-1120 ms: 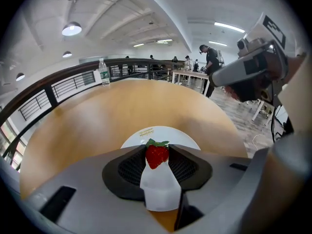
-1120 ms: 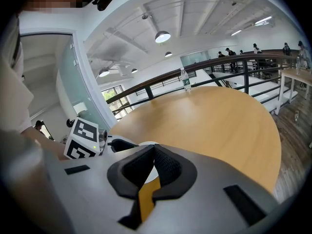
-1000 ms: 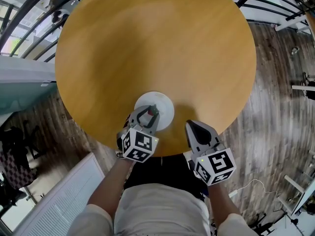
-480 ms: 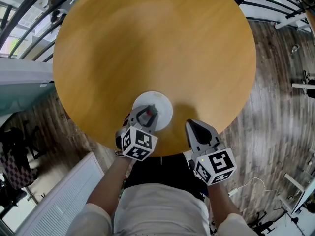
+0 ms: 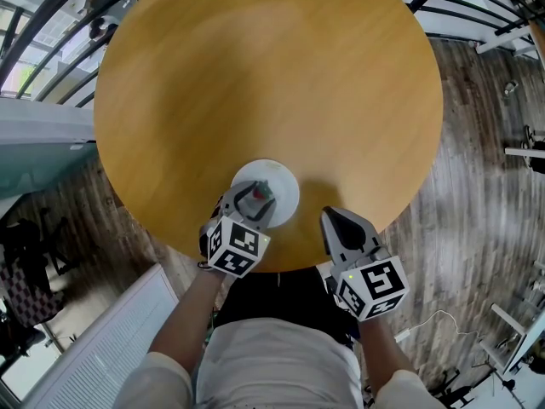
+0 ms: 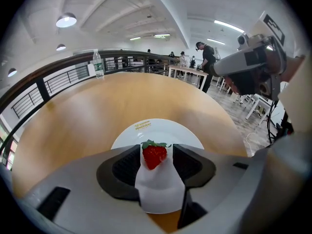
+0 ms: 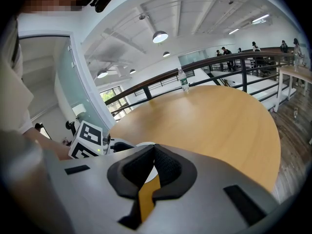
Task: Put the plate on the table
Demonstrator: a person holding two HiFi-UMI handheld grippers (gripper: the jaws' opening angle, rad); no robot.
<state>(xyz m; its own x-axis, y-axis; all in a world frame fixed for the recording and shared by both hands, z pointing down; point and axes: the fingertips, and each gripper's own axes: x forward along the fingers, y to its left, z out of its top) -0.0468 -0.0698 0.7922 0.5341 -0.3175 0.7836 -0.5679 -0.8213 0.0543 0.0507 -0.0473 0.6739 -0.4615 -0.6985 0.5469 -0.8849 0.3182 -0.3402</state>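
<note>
A small white plate lies flat on the round wooden table, close to its near edge. My left gripper reaches over the plate's near rim, and its jaws are opening. In the left gripper view the plate shows through the gap, with a red strawberry between the jaw tips; the pads do not press on either. My right gripper hovers at the table edge to the plate's right, shut and empty. The right gripper looks across the table, with the left gripper's marker cube beside it.
A water bottle stands at the table's far edge by a dark railing. Wooden floor surrounds the table. A white slatted panel lies at lower left. People stand by distant tables.
The left gripper's jaws have spread a little and the gripper has eased slightly back toward me. The plate and the right gripper have stayed where they were.
</note>
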